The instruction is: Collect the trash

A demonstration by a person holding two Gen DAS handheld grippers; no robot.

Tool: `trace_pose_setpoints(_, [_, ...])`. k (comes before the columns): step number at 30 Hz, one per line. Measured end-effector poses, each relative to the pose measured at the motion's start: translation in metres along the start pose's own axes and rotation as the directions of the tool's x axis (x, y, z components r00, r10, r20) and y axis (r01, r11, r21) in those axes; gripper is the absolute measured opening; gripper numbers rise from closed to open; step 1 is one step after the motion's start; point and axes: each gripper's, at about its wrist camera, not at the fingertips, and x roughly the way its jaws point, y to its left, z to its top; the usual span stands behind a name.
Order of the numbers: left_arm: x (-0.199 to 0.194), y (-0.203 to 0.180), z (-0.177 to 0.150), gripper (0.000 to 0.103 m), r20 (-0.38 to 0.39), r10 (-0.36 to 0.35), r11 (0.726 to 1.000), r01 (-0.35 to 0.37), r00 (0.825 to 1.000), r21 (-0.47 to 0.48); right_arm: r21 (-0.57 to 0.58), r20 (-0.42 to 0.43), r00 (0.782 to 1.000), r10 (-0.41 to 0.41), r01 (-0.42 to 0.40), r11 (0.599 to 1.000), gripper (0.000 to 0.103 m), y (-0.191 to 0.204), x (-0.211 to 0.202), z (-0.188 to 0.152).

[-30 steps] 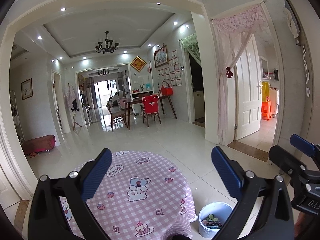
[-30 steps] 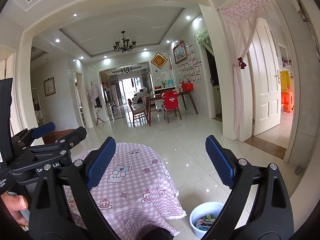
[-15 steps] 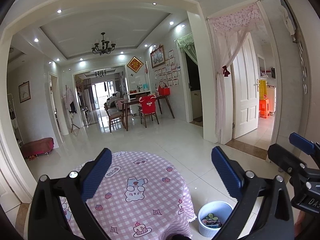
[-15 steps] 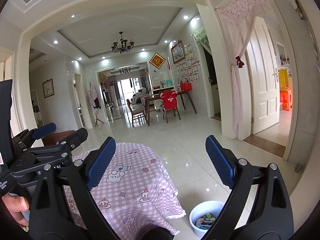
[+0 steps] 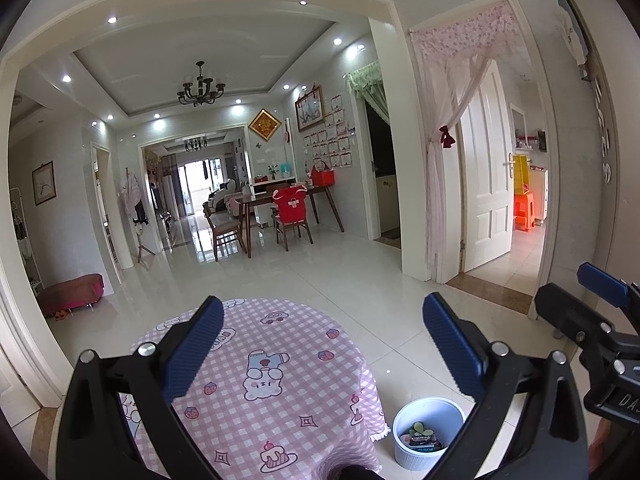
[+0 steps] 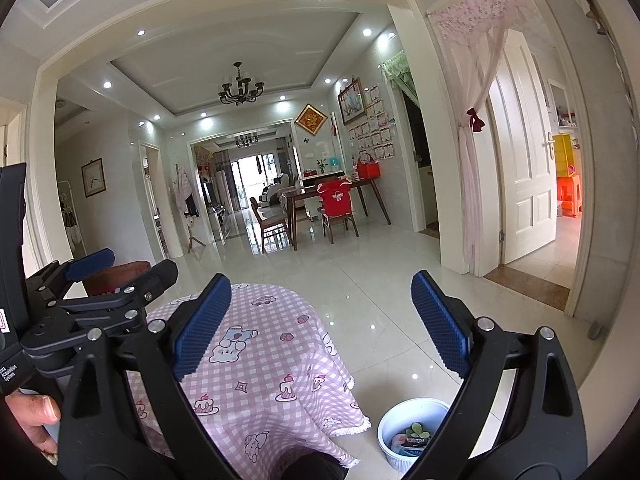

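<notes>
A white waste bin (image 5: 426, 432) stands on the floor to the right of a round table (image 5: 276, 380) with a pink checked cloth. Several pieces of trash (image 5: 420, 437) lie inside the bin. My left gripper (image 5: 322, 346) is open and empty above the table. My right gripper (image 6: 320, 320) is open and empty, also above the table; the bin (image 6: 412, 432) sits low right between its fingers. The left gripper shows at the left of the right wrist view (image 6: 120, 270). The right gripper shows at the right edge of the left wrist view (image 5: 576, 296).
Glossy tiled floor (image 5: 340, 280) stretches ahead to a dining table with chairs (image 5: 280, 212). A white door with a pink curtain (image 5: 484, 184) stands open at the right. A dark red bench (image 5: 72, 292) sits by the left wall.
Both views have tilted slightly, so the room sits a little lower in frame. Both grippers stay open and empty. The bin and table have not moved.
</notes>
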Motion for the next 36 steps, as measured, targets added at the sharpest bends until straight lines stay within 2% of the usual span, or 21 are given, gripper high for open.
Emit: trace_pose_setpoints(36, [0.0080, -0.0056, -0.0083, 0.098, -0.003, -0.020, 1.000, 0.020, 1.000, 0.014, 0.009, 0.002, 1.000, -0.013, 0.013, 1.000, 0.091, 0.0056, -0.0002, -0.0057])
